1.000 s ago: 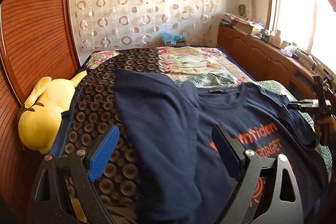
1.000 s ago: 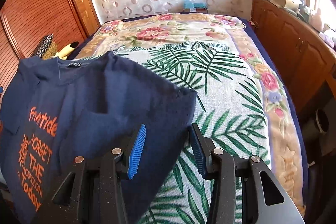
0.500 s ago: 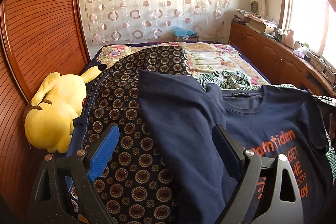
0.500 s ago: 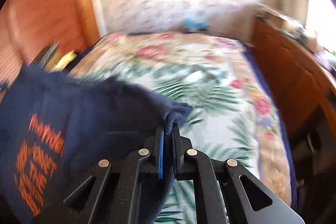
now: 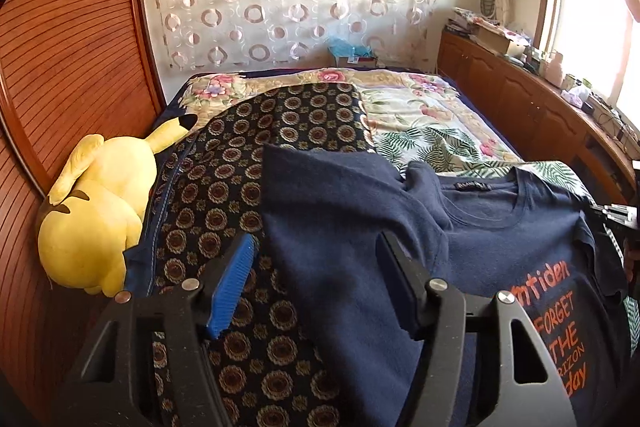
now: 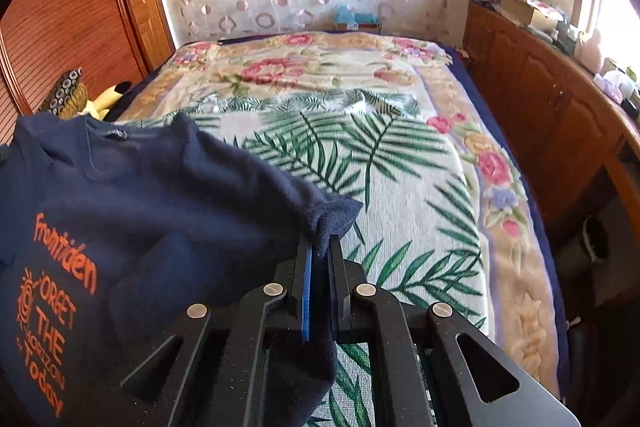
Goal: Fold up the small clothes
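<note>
R gripper (image 6: 319,259) pinches navy T-shirt (image 6: 160,211) sleeve, L gripper (image 5: 316,275) fingers closing round other sleeve w/o pressing yet; thin bite could slip, skewing fold.

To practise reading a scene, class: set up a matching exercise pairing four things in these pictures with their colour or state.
Column one:
1. T-shirt
2. Plush toy
3. Right gripper
4. Left gripper

Column two:
A. yellow, lying beside the wooden wall
B. jaws closing, sleeve edge between them, not yet pinched
C. navy with orange lettering
D. clamped on a sleeve

Pairs: 1-C, 2-A, 3-D, 4-B
</note>
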A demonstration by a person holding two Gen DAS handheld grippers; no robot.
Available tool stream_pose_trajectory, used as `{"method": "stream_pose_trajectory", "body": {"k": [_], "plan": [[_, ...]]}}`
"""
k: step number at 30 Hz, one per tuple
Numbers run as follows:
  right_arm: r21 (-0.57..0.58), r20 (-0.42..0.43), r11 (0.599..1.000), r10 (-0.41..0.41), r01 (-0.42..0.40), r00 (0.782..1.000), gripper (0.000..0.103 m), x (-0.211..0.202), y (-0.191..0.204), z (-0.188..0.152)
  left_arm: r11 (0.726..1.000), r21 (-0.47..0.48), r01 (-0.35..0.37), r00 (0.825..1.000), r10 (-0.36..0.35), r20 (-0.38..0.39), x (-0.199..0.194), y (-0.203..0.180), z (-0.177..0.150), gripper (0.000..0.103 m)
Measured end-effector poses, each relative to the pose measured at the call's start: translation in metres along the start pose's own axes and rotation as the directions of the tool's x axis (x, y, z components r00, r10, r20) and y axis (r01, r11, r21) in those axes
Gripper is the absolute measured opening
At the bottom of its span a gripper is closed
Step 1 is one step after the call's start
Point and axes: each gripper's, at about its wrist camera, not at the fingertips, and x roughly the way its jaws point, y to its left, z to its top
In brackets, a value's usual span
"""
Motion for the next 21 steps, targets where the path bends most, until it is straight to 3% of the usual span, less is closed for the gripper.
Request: {"method": "stream_pose_trajectory", "body": {"k": [9, 12, 13, 15, 18, 20, 21], "plan": [[0.059, 0.008, 0.998, 0.037, -0.038, 0.999, 0.010, 0.003, -0.003, 0.001, 0.999, -0.047, 0.001, 0.999, -0.003, -0.032, 0.019, 0.014, 0.017, 0.064], [0.053, 0.013, 0.996, 0.070, -0.071, 0.997, 0.025, 0.002, 0.000, -0.001, 0.998, -0.067, 0.012, 0.999, -0.014, -0.039, 0.022, 0.016, 0.017, 0.063], [0.047, 0.014, 0.996, 0.078, -0.079, 0.997, 0.034, 0.003, 0.001, -0.001, 0.997, -0.070, 0.018, 0.999, -0.021, -0.039, 0.023, 0.017, 0.016, 0.060], [0.029, 0.015, 0.996, 0.078, -0.078, 0.997, 0.042, 0.004, 0.005, -0.002, 0.997, -0.069, 0.030, 0.999, -0.033, -0.040, 0.023, 0.017, 0.015, 0.051], [0.006, 0.013, 0.999, 0.048, -0.048, 0.999, 0.043, 0.005, 0.007, -0.003, 0.998, -0.056, 0.034, 0.999, -0.036, -0.030, 0.020, 0.014, 0.015, 0.033], [-0.008, 0.010, 0.999, 0.036, -0.036, 0.999, 0.043, 0.006, 0.008, -0.002, 0.998, -0.048, 0.037, 0.999, -0.038, -0.023, 0.017, 0.012, 0.016, 0.009], [-0.018, 0.010, 0.999, 0.030, -0.030, 0.999, 0.040, 0.006, 0.010, -0.002, 0.998, -0.044, 0.046, 0.999, -0.047, -0.018, 0.015, 0.010, 0.017, 0.004]]}}
